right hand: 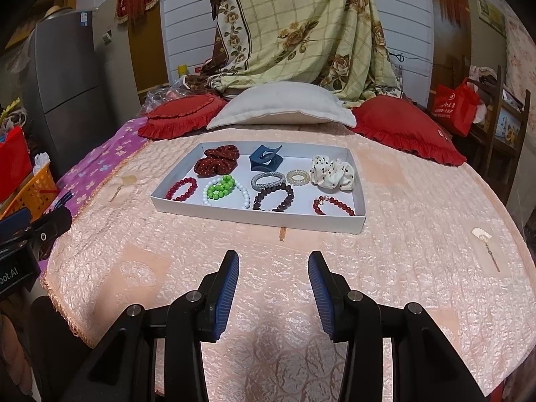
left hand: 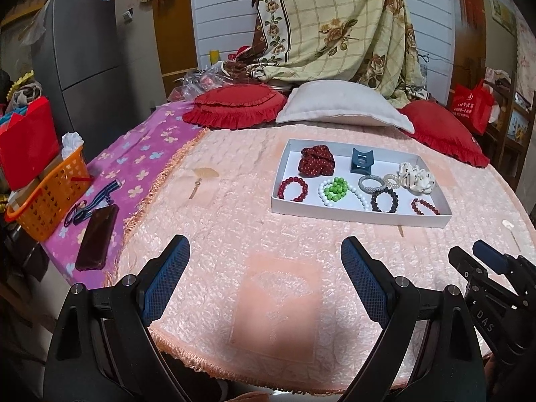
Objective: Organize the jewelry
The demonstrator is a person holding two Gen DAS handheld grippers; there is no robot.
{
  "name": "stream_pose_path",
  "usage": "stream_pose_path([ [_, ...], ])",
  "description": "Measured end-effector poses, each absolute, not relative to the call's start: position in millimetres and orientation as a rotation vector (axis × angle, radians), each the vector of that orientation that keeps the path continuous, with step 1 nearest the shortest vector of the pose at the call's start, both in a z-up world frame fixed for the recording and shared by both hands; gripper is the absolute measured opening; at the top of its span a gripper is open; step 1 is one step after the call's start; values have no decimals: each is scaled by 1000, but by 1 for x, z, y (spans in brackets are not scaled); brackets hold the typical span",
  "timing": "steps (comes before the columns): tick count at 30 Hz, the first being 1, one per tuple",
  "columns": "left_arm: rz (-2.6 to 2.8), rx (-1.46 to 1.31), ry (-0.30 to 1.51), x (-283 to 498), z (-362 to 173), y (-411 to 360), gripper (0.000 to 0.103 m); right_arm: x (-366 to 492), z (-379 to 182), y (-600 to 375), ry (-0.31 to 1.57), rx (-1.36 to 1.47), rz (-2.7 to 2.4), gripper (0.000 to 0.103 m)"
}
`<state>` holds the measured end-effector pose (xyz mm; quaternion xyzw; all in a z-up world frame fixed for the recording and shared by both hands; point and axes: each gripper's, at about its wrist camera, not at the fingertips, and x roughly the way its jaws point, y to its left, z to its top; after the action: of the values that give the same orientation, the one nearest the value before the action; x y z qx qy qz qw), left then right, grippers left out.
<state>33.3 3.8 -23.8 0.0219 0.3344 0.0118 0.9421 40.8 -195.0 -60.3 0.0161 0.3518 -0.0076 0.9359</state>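
Observation:
A white tray (left hand: 361, 215) (right hand: 261, 219) lies on the pink bedspread. It holds a red dotted scrunchie (right hand: 217, 160), a blue hair claw (right hand: 265, 158), a white dotted scrunchie (right hand: 332, 173), a red bead bracelet (right hand: 181, 188), a green bead bracelet (right hand: 221, 187) inside a white bead bracelet (right hand: 244, 194), a silver bangle (right hand: 267, 181), a clear coil tie (right hand: 297, 177), a dark bead bracelet (right hand: 273, 197) and a small red bracelet (right hand: 333, 205). My left gripper (left hand: 264, 254) is open and empty, short of the tray. My right gripper (right hand: 274, 261) is open and empty before the tray's near wall.
Two small hair ornaments lie on the bedspread, one left (left hand: 204, 174) and one right (right hand: 482, 234) of the tray. A phone (left hand: 97, 238) and an orange basket (left hand: 50, 197) sit at the left. Red cushions (left hand: 234, 107) and a white pillow (left hand: 345, 107) lie behind the tray.

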Motion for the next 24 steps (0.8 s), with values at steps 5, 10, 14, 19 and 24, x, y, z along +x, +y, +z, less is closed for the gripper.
stream_pose_path([
  [5,24,42,692,36,-25,4,92,40,-60,-195,712,30,-24,41],
  [10,25,42,700,37,-26,4,92,42,-61,-200,719,50,-38,41],
  [14,22,43,707,38,-28,4,92,43,-62,-201,725,50,-42,41],
  [19,12,36,733,41,-33,3,92,44,-64,-199,732,44,-41,42],
  [24,8,22,752,44,-37,5,92,44,-65,-199,734,47,-45,42],
])
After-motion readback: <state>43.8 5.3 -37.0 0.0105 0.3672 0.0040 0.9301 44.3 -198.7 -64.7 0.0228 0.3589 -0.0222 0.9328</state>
